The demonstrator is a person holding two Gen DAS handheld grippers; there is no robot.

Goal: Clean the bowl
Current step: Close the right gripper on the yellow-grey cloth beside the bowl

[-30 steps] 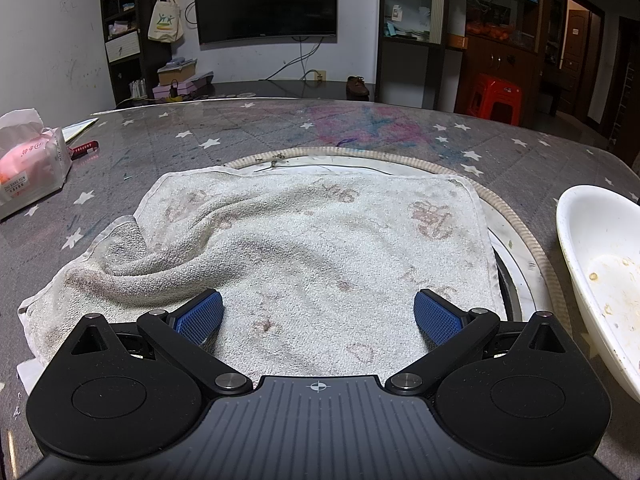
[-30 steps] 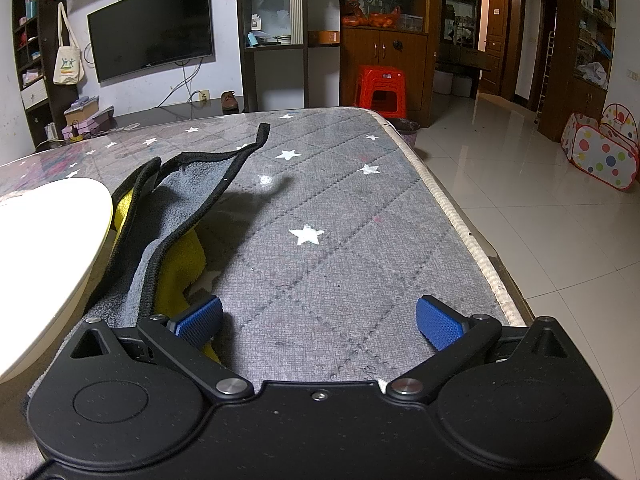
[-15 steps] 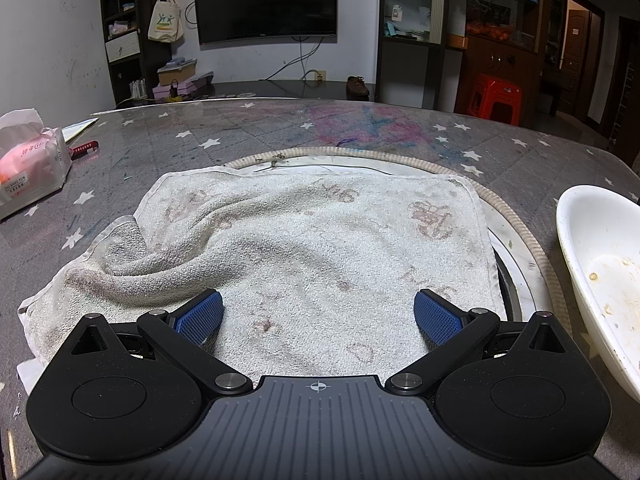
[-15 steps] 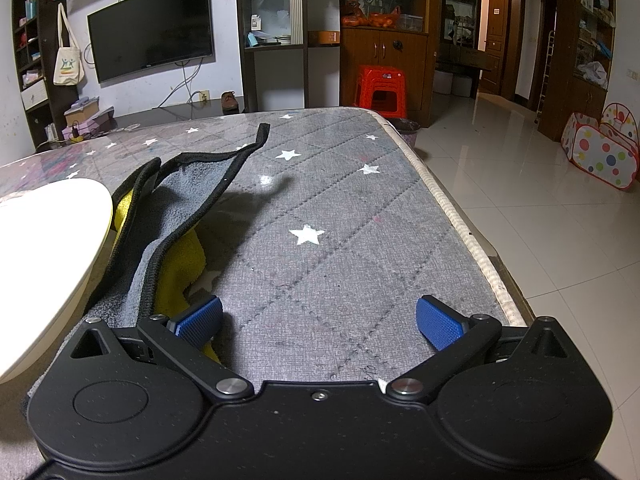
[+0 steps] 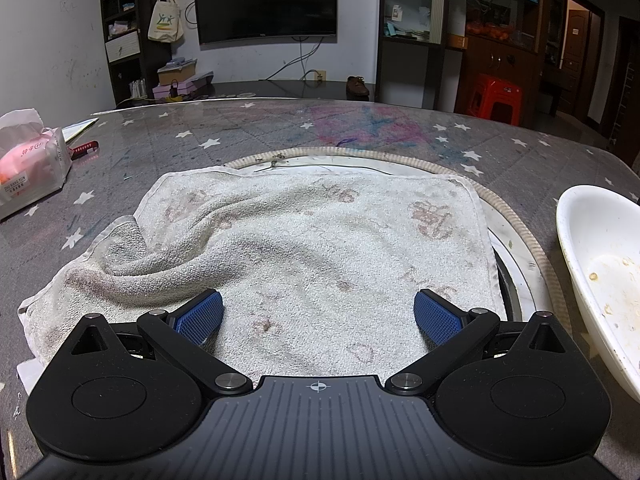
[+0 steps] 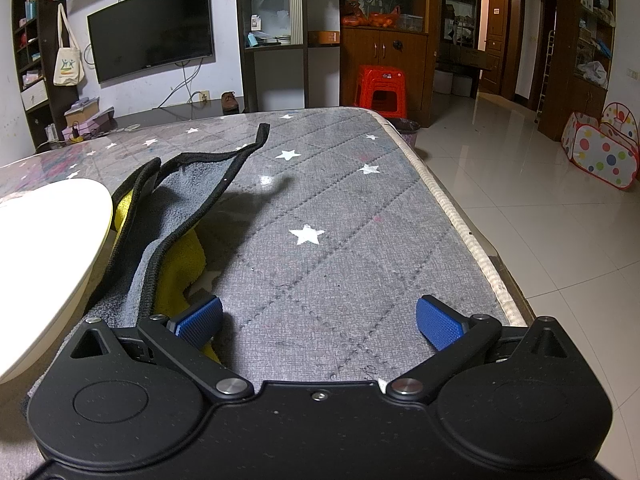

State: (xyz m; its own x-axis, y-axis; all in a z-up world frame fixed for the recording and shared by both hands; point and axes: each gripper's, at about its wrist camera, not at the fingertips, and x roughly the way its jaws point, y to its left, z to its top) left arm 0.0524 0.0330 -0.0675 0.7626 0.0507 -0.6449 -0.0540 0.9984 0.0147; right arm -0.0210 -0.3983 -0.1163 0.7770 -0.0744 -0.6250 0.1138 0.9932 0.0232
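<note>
A white bowl point(image 5: 600, 272) with food residue inside sits at the right edge of the left wrist view; its outer wall point(image 6: 44, 264) shows at the left of the right wrist view. A stained white towel point(image 5: 304, 248) lies spread on the table. My left gripper point(image 5: 318, 314) is open and empty, low over the towel's near edge. A grey cloth with black trim and yellow underside point(image 6: 168, 224) lies crumpled beside the bowl. My right gripper point(image 6: 320, 318) is open and empty over the grey star-patterned table, its left fingertip point(image 6: 198, 318) at the cloth's near edge.
A tissue pack point(image 5: 28, 164) and a red pen point(image 5: 84, 147) lie at the far left. A round rope-edged mat point(image 5: 516, 224) lies under the towel. The table's right edge point(image 6: 468, 236) drops to a tiled floor. A red stool point(image 6: 380, 90) stands beyond.
</note>
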